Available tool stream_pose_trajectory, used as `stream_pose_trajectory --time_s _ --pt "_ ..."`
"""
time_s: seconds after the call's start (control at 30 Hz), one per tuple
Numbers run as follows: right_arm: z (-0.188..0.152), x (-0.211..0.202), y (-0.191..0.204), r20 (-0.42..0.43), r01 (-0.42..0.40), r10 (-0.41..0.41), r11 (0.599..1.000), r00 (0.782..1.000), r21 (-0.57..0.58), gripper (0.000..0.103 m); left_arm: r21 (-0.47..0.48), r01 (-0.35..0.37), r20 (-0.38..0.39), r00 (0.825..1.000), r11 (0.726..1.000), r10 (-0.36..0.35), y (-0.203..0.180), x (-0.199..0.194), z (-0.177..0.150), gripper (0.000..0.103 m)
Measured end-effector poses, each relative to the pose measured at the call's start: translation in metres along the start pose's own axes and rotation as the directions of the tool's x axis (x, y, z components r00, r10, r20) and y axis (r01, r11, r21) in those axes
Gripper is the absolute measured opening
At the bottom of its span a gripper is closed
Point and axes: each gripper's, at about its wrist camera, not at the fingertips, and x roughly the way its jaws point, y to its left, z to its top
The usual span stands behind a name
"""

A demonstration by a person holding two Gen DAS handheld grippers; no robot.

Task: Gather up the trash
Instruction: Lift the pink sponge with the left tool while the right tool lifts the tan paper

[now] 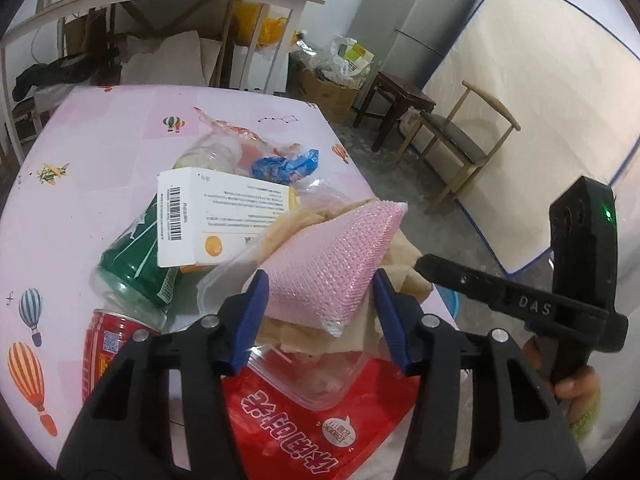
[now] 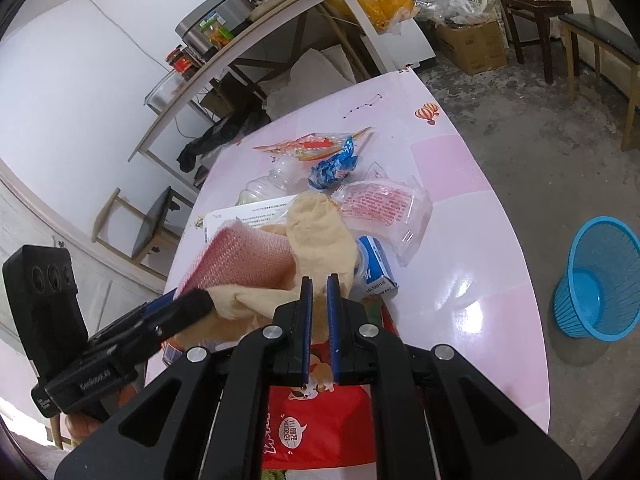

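My left tongs [image 1: 320, 300] grip the pink sponge [image 1: 336, 256] above the bench [image 1: 100, 140]; my right tongs [image 2: 319, 292] pinch beige cloth [image 2: 320, 236]. I should lift clear, toward the bin [image 2: 596, 280].

Pink table [image 2: 460, 240]: red bag [image 1: 320, 420], green bottle [image 1: 132, 264], blue wrapper [image 2: 334, 168].

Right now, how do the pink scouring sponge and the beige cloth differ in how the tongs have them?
The pink mesh scouring sponge sits between the left tongs, whose blue pads stand wide on its two sides; the crumpled beige cloth is pinched by the right tongs, nearly shut. The sponge is a stiff, flat, tilted slab; the cloth is limp and bunched. Both sit atop the same trash pile, touching each other.
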Motion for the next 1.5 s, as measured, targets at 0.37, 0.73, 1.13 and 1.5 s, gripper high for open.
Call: stream_pose_trajectory --time_s 0.37,0.73,1.13,1.5 --pt "-0.003 -0.005 0.007 -0.009 0.019 -0.019 0.999 1.000 -0.035 0.008 0.097 -0.098 -0.005 0.995 0.990 0.099 -0.021 0.012 -0.010 0.042" --pt "-0.003 -0.008 0.015 0.006 0.041 -0.041 0.997 0.999 -0.064 0.008 0.109 -0.108 0.061 0.993 0.988 0.102 -0.027 -0.005 -0.016 0.035" --pt "-0.004 -0.016 0.017 0.050 0.080 -0.077 0.996 0.996 -0.048 0.008 -0.061 0.072 0.096 0.993 0.996 -0.066 0.009 -0.026 -0.017 0.034" --pt "-0.002 -0.029 0.022 0.073 0.028 -0.023 0.997 0.997 -0.076 0.008 -0.146 0.170 0.139 0.979 0.975 -0.150 0.028 -0.034 -0.022 0.033"
